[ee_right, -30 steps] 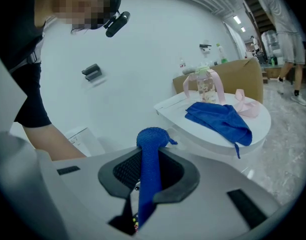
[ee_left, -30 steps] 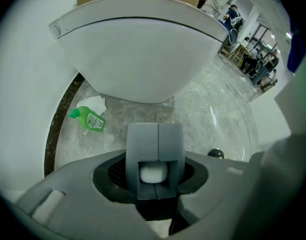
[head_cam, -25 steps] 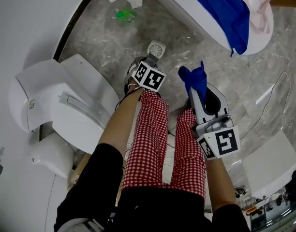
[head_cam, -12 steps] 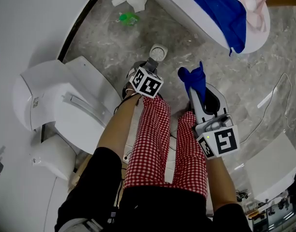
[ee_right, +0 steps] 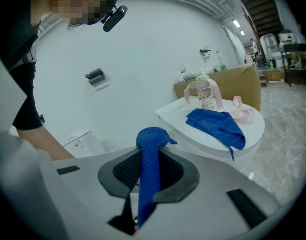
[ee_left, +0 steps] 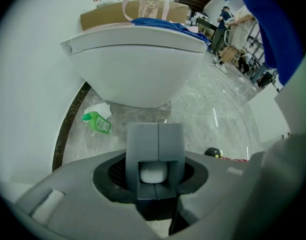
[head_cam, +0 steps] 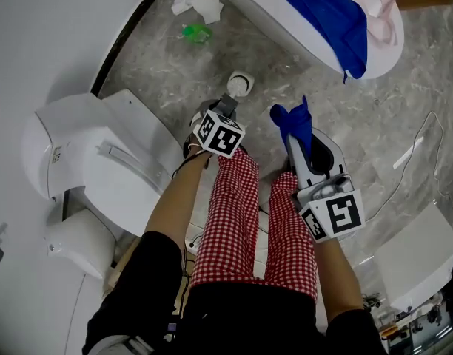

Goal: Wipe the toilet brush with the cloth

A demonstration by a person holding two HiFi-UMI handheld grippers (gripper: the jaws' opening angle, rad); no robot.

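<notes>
toilet brush shows only as a small white rounded piece pinched between the closed jaws of the left gripper, held low over the grey marble floor, ahead of the person's checked trousers. in the head view a round white part sits just beyond that gripper's tip; i cannot tell whether it belongs to the brush. the right gripper is clamped on the cloth, a blue bunch standing up out of its jaws, just beside the left gripper but apart from it. a white toilet is at the left, and a green bottle lies on the floor. a second blue cloth is draped on a white oval fixture.
</notes>
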